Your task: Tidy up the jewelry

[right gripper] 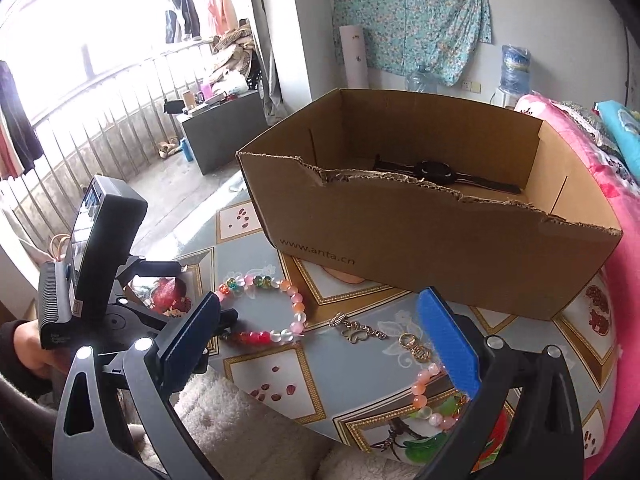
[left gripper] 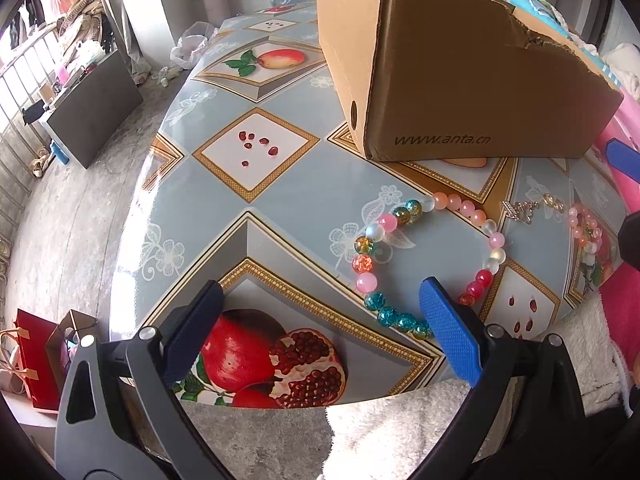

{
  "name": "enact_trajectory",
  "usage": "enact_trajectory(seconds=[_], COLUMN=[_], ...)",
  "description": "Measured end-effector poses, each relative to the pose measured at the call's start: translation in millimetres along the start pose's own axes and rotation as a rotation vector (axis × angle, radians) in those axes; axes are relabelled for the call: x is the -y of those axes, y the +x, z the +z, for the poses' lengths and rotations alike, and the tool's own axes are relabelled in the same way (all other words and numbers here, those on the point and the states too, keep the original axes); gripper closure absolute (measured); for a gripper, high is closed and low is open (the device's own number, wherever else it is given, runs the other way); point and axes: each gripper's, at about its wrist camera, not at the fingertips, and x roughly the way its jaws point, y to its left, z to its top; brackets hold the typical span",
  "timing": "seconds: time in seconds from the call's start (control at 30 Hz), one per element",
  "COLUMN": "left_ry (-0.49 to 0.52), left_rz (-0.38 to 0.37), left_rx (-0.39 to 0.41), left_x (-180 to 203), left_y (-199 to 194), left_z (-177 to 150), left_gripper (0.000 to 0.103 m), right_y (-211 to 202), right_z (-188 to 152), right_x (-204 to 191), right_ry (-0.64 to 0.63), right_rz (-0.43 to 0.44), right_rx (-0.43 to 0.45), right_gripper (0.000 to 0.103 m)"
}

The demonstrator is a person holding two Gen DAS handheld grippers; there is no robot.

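A large bracelet of pink, teal and red beads (left gripper: 387, 223) lies as an open loop on the fruit-patterned table (left gripper: 280, 220). My left gripper (left gripper: 320, 316) is open beside it, its blue right finger covering the loop's near edge; contact is unclear. A silver chain with a butterfly charm (right gripper: 356, 334), a gold ring clasp (right gripper: 416, 346) and a small pink bracelet (right gripper: 424, 388) lie in front of my right gripper (right gripper: 320, 338), which is open and holds nothing. Behind stands a cardboard box (right gripper: 400, 232) with a black watch (right gripper: 436, 172) inside.
The box has a torn near rim and takes up the far half of the table. Pink bedding (right gripper: 624, 280) borders the table on the right. A white fluffy cloth (left gripper: 400, 420) lies at the near edge. A hand (right gripper: 28, 348) holds the left tool's body (right gripper: 100, 240).
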Motion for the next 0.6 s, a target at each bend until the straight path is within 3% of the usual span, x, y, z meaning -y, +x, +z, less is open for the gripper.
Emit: enact_trajectory(seconds=[0.13,0.4,0.5,0.6], left_ry=[0.001,0.001,0.001,0.001], left_rz=[0.003,0.002,0.003,0.003], left_rx=[0.003,0.003,0.004,0.002], left_x=[1,1,1,1], left_y=[0,0,0,0], left_z=[-1,-1,-1,-1], left_gripper=[0.008,0.008,0.008,0.008], right_y=[3,0,1,5], right_z=[2,1,1,0], right_x=[2,10,11,12], right_ry=[0.011,0.061,0.071,0.078], right_rz=[-0.029,0.056,0.062,0.045], right_rx=[-0.034,-0.033,-0.039,-0.059], right_gripper=[0.007,0.007,0.016,0.016])
